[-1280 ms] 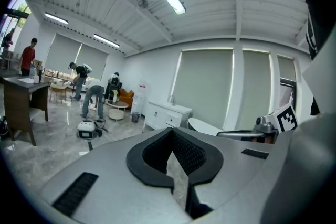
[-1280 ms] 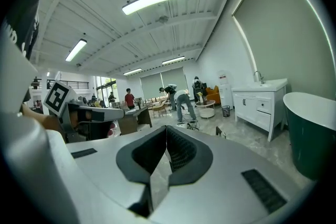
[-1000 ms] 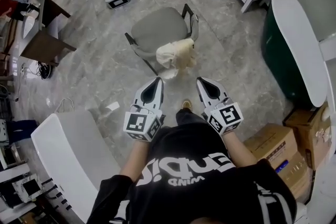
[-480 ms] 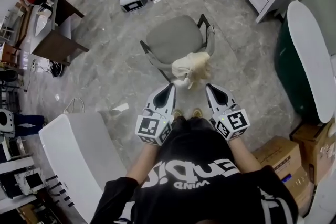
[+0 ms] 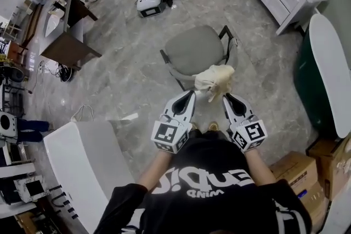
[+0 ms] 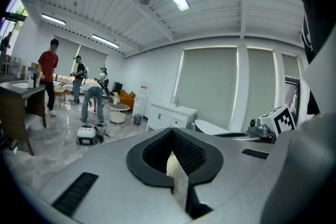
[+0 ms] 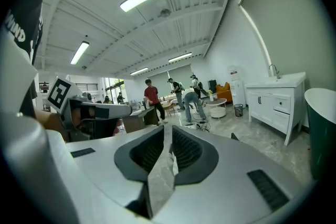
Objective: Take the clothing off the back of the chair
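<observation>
Clothing (image 5: 215, 78) hangs on chair (image 5: 193, 47) back, untouched. Vs 1 s ago: left tool (image 5: 190, 95) & right tool (image 5: 225, 97) now near it, both pressed together, empty. Approach approx. complete; jaws must spread before grasp.

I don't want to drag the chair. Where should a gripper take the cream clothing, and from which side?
Pinch the bunched top of the clothing where it humps over the chair back, coming from behind the chair. The fabric heaps above the frame there, so it should lift free.
</observation>
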Demonstrator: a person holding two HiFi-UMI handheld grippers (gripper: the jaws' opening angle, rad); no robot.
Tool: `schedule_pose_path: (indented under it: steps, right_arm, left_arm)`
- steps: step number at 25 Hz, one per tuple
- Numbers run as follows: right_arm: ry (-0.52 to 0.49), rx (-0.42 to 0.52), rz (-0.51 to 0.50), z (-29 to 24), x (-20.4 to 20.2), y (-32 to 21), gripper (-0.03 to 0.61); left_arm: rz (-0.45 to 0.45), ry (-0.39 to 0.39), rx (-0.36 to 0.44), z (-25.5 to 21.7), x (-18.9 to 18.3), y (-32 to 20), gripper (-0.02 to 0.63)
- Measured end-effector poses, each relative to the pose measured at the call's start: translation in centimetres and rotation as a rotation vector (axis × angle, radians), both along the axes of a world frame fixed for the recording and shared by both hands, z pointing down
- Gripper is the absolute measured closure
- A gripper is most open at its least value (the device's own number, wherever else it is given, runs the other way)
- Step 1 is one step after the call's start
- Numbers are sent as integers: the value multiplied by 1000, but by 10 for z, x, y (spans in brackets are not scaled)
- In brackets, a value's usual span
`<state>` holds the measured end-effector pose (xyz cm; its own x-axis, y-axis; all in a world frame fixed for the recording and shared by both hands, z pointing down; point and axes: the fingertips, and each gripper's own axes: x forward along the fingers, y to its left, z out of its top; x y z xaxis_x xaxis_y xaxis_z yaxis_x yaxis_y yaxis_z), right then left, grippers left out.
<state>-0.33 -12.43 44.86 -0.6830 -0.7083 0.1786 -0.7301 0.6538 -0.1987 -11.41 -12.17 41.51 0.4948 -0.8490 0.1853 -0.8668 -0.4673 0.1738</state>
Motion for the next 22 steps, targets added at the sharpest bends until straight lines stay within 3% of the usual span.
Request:
schedule_pose_path:
  steps: [1, 4, 6, 22]
  right_arm:
    - [1, -1, -14, 0, -4, 0, 558]
    - [-9, -6, -54, 3, -14, -2, 426]
    - [-12, -10, -80, 6, -21, -1, 297]
    - [111, -159, 72, 90, 1, -46, 278]
  left_arm:
    - [1, 2, -1, 0, -3, -1, 600]
    - [6, 4, -6, 3, -8, -7, 600]
    - [14, 9, -8, 6, -9, -10, 600]
    - [98, 5, -43, 21, 0, -34, 600]
